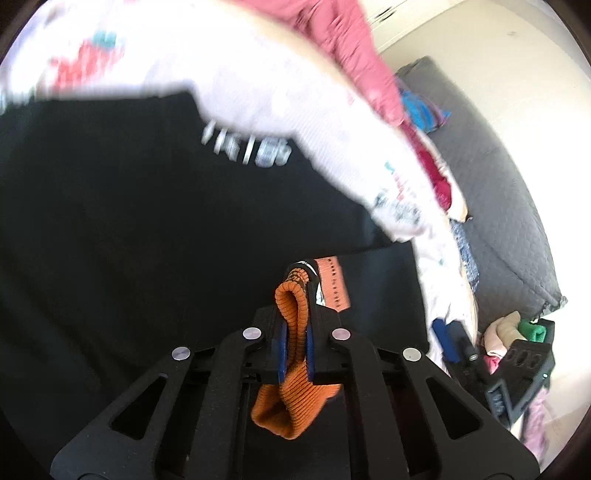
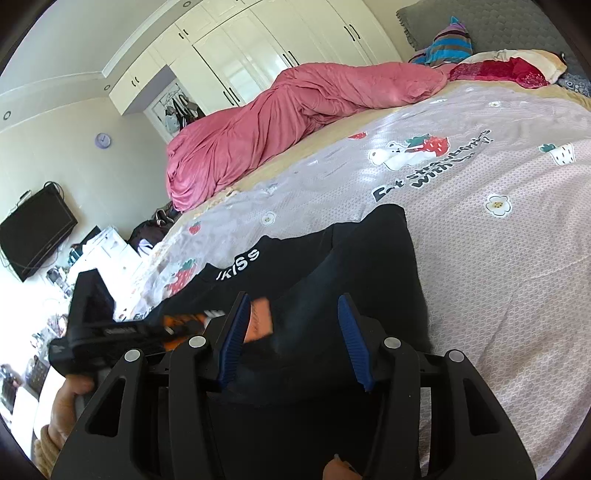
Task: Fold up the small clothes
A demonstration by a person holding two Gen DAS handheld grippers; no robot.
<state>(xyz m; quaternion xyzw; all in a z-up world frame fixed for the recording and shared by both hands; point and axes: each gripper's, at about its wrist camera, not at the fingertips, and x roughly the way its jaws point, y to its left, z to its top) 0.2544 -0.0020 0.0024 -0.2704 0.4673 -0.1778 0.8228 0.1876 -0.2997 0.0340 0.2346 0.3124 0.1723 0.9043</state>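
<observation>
Bedspread (image 2: 498, 258) under black garment (image 2: 369, 258); left tongs (image 1: 295, 295) clamp orange cuff (image 1: 291, 332), right tongs (image 2: 291, 332) apart.

You have a bedsheet (image 2: 480, 236) printed with strawberries, flowers and dark lettering spread across the bed. Beyond it lies a rumpled pink duvet (image 2: 280, 122), and at the head end you can see a red patterned pillow (image 2: 502, 72) and a striped blue and brown cloth (image 2: 452, 42) against a grey quilted headboard (image 2: 509, 22). White wardrobes (image 2: 258, 48) with dark handles fill the far wall. To your left a black television (image 2: 35, 230) hangs on the wall, with a small purple clock (image 2: 103, 140) above it and a cluttered white surface (image 2: 103, 251) beneath.
</observation>
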